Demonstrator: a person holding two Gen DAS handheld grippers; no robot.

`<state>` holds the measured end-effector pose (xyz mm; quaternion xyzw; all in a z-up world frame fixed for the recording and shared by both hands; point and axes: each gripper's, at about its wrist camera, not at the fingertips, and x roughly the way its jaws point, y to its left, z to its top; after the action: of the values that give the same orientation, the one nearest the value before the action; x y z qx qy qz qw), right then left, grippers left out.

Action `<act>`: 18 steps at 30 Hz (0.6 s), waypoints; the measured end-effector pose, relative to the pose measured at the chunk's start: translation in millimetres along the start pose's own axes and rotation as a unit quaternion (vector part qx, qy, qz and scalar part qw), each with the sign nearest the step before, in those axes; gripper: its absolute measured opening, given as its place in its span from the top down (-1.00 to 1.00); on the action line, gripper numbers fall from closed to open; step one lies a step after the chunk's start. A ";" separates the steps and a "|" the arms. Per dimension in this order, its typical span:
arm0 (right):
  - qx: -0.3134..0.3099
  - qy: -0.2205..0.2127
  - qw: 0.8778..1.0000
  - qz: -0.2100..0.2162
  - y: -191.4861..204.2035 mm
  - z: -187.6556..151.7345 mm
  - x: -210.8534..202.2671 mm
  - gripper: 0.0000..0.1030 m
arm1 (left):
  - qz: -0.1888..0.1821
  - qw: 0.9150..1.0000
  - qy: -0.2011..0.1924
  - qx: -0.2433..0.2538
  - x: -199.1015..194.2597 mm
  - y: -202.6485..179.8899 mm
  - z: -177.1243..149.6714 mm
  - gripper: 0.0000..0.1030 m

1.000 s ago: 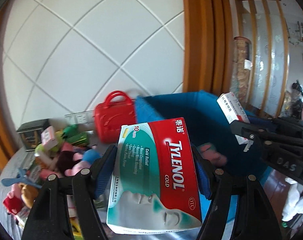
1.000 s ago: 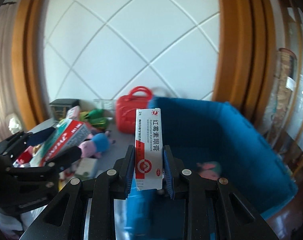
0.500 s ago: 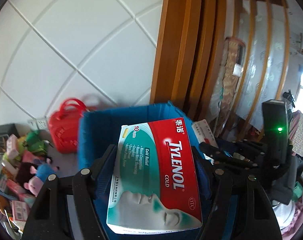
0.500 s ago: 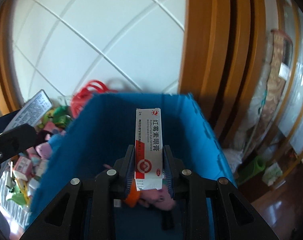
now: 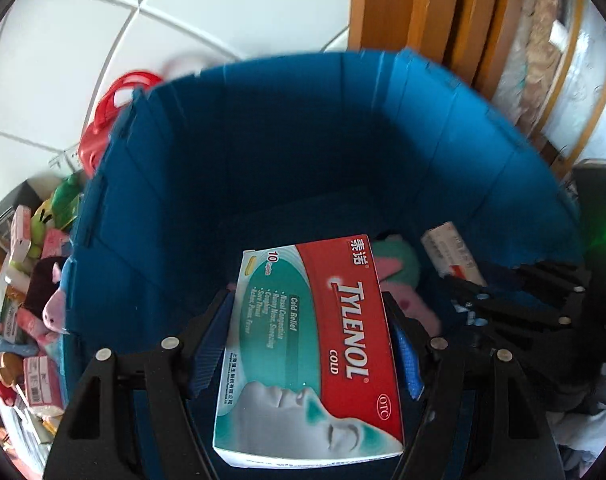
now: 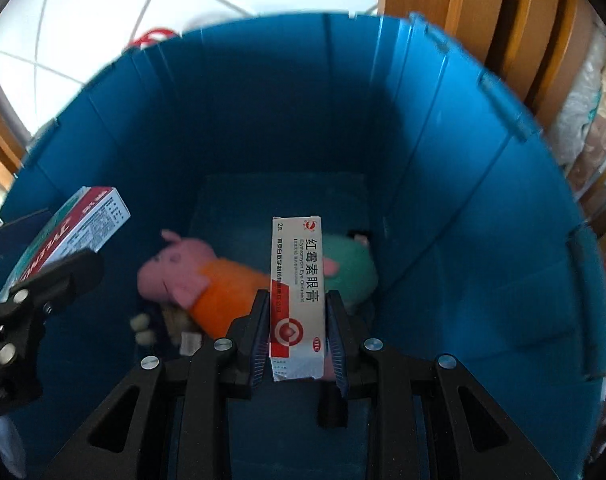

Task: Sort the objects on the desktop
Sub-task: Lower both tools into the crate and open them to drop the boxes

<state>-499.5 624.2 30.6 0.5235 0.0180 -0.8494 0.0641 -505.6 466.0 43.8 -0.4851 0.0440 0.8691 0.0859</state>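
Observation:
My left gripper (image 5: 309, 320) is shut on a red and teal Tylenol Cold box (image 5: 311, 344) and holds it inside the open top of a blue bin (image 5: 263, 140). My right gripper (image 6: 298, 312) is shut on a narrow white and red eye ointment box (image 6: 298, 276), also held inside the bin (image 6: 443, 140). Two plush pigs lie on the bin floor, one pink and orange (image 6: 199, 276), one in green (image 6: 351, 264). The Tylenol box (image 6: 69, 236) shows at the left of the right wrist view. The ointment box (image 5: 451, 250) shows at the right of the left wrist view.
Left of the bin, a red toy handbag (image 5: 103, 128) stands against the white tiled wall. Plush toys and small boxes (image 5: 35, 280) crowd the table beside the bin. A wooden door frame (image 5: 423, 12) rises behind the bin.
Both grippers have moved forward and down from beside the bin into its open top, each still holding its box. The plush pigs on the bin floor have come into view.

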 end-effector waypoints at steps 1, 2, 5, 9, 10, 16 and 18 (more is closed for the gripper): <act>-0.007 0.002 1.000 -0.008 2.1 -1.2 1.4 0.48 | -0.007 1.000 0.012 -0.004 4.3 0.0 -1.9 -0.37; -0.014 0.005 1.000 -0.018 5.7 -3.2 2.2 0.47 | -0.011 1.000 0.018 -0.007 7.5 0.7 -3.7 -0.37; -0.028 0.014 0.999 -0.026 8.6 -7.4 7.1 0.45 | -0.002 0.999 0.037 -0.007 16.1 -1.4 -8.3 -0.38; -0.033 0.011 0.999 -0.033 9.3 -9.1 4.7 0.40 | -0.010 0.999 0.048 -0.020 20.8 1.9 -9.8 -0.39; -0.034 0.008 0.999 -0.035 10.0 -9.4 3.7 0.37 | -0.009 0.999 0.047 -0.020 20.4 2.0 -10.1 -0.39; -0.037 0.000 0.999 -0.038 19.7 -6.4 1.9 -0.05 | -0.016 0.999 0.047 -0.002 21.3 -8.1 -9.1 -0.60; -0.034 -0.002 0.998 -0.050 17.0 -4.8 1.5 -0.32 | -0.009 0.999 0.045 -0.001 19.3 -8.5 -8.0 -0.61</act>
<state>-493.7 607.7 27.7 0.5178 0.0728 -0.8515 0.0396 -507.2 475.1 23.2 -0.5239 0.0423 0.8458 0.0912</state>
